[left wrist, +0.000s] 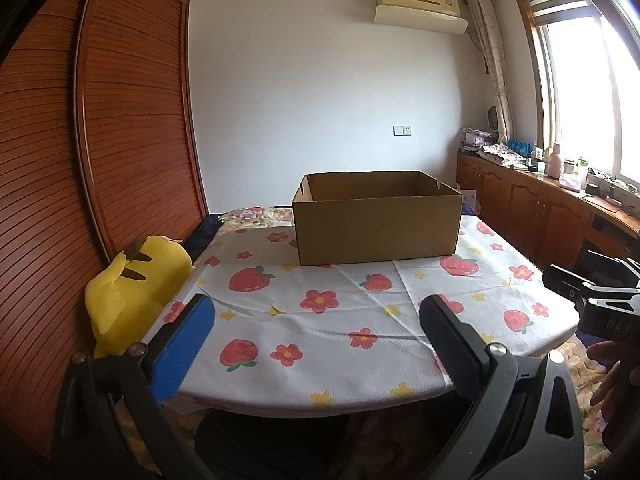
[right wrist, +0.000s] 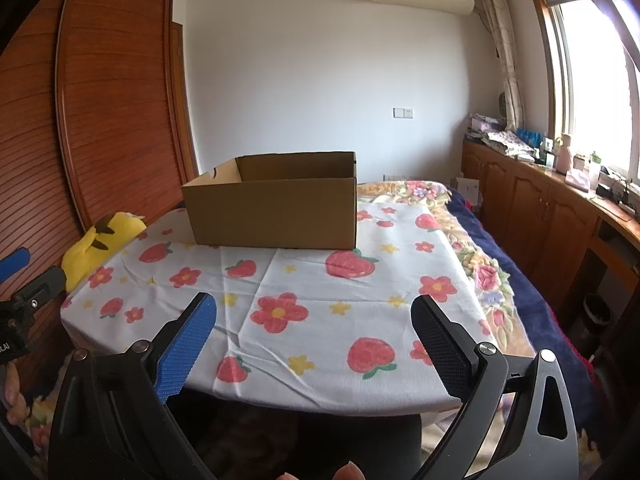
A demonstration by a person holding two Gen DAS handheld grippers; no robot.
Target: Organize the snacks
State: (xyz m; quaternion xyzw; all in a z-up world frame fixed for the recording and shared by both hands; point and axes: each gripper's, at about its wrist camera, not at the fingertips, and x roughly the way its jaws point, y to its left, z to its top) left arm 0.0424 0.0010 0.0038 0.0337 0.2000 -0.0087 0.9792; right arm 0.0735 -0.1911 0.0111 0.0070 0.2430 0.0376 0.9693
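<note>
Left gripper (left wrist: 316, 312) and right gripper (right wrist: 314, 310) both have jaws spread wide, holding nothing, hovering over the near edge of the strawberry tablecloth (left wrist: 344, 320). Cardboard box (left wrist: 376, 220) sits open at the far end (inside hidden, no snacks visible).

Cardboard box (left wrist: 376, 224) stands open-topped on the cloth-covered desk (left wrist: 320, 320), toward its far edge. Plush toy (left wrist: 136, 280) lies left of the desk, against the wardrobe (left wrist: 120, 120). Bed (right wrist: 500, 272) extends right of and behind the desk. Cabinet row (right wrist: 540, 208) runs along the right wall beneath the window (right wrist: 592, 80); air conditioner (left wrist: 420, 8) hangs on the far wall.
</note>
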